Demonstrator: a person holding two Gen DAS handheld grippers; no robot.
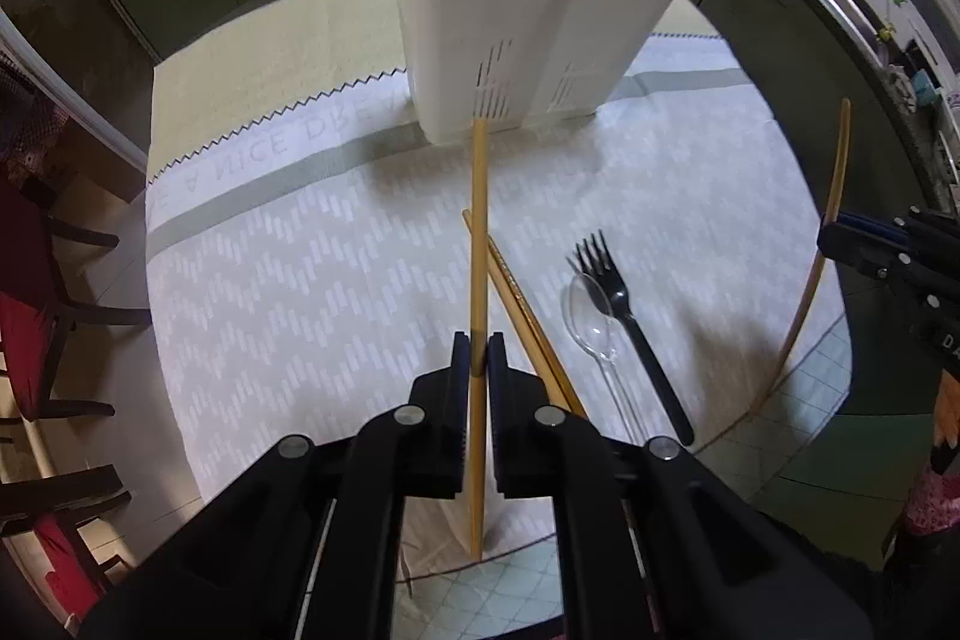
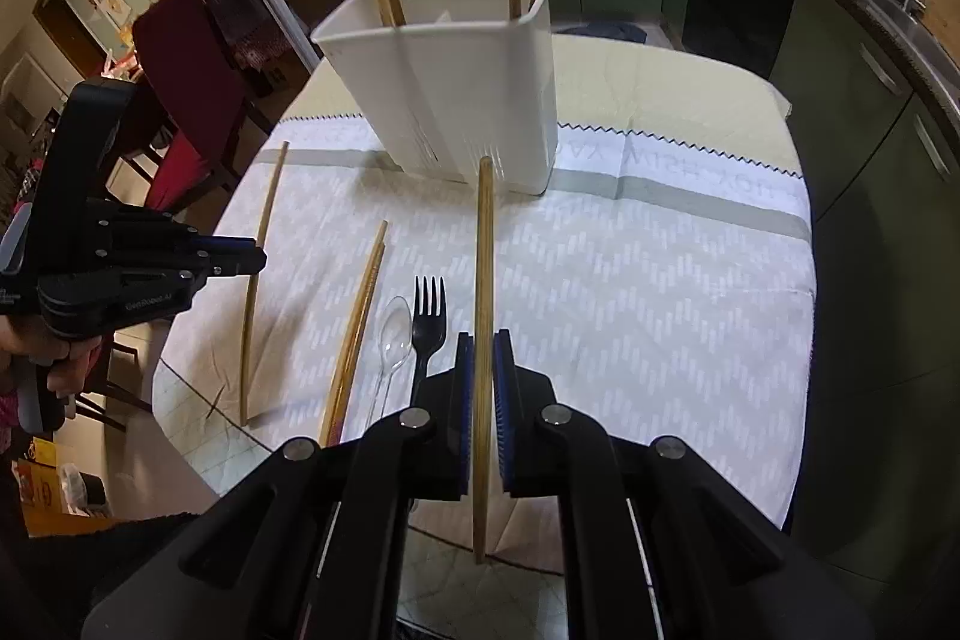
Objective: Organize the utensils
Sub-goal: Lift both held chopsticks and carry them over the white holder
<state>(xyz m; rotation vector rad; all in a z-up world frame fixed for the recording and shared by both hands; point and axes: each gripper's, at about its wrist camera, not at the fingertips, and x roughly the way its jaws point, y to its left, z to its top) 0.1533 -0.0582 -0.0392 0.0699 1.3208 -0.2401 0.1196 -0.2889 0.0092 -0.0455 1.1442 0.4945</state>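
Bamboo chopsticks fill both my tongs: the left tongs point(image 1: 478, 358) are clamped on one chopstick point(image 1: 478, 244), the right tongs point(image 2: 483, 364) on another chopstick point(image 2: 483, 280). Both point at the white utensil holder point(image 2: 456, 88) on the table point(image 2: 660, 280). I judge I should raise each tip above the rim, tilt it upright, then release over the compartment with the other sticks.
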